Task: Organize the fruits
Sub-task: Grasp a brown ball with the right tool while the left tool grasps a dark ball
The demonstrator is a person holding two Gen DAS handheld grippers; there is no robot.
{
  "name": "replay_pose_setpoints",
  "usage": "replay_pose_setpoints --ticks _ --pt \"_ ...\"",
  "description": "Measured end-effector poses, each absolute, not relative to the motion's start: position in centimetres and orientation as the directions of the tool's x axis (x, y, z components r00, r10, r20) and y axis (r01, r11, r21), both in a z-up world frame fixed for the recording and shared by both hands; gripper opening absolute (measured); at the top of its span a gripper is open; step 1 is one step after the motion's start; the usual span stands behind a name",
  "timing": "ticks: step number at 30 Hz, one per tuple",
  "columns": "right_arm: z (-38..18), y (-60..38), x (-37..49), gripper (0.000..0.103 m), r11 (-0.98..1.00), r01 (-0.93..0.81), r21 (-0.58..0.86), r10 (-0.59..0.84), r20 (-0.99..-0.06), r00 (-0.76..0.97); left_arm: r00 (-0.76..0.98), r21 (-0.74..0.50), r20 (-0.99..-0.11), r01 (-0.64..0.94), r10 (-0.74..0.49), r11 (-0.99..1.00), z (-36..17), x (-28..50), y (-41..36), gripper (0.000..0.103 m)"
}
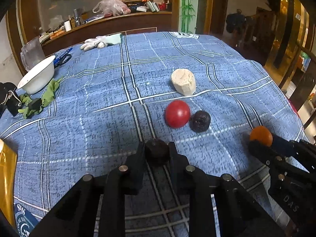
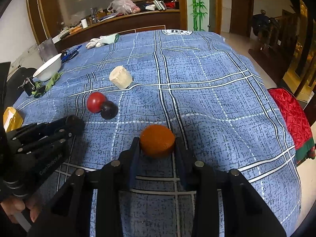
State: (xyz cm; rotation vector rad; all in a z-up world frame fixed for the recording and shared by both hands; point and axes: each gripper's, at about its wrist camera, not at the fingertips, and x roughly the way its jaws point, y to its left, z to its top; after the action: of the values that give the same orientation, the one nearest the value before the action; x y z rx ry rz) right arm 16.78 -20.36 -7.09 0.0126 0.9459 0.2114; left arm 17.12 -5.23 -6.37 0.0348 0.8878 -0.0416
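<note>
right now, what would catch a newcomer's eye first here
Each hand-held gripper is shut on fruit: the right hand-held gripper holds an orange, the left hand-held gripper a dark round fruit. Beyond them, a red fruit touches another dark fruit on the blue plaid cloth.

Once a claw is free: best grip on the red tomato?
Take the red tomato across its round middle, fingers near and far, coming down from above. The loose dark fruit touches its right side, so a left-right pinch would likely bump it. Its near, far and left sides look clear.
</note>
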Motion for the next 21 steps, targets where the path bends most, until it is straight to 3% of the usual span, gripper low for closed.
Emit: replay_pose_setpoints --ticks 21 --pt "-5.7 -16.2 9.0 0.036 0.97 -0.209 0.121 0.223 -0.78 0.584 0.673 0.024 -0.74 0.009 0.012 1.0 -5.1 7.4 -1.2 0.021"
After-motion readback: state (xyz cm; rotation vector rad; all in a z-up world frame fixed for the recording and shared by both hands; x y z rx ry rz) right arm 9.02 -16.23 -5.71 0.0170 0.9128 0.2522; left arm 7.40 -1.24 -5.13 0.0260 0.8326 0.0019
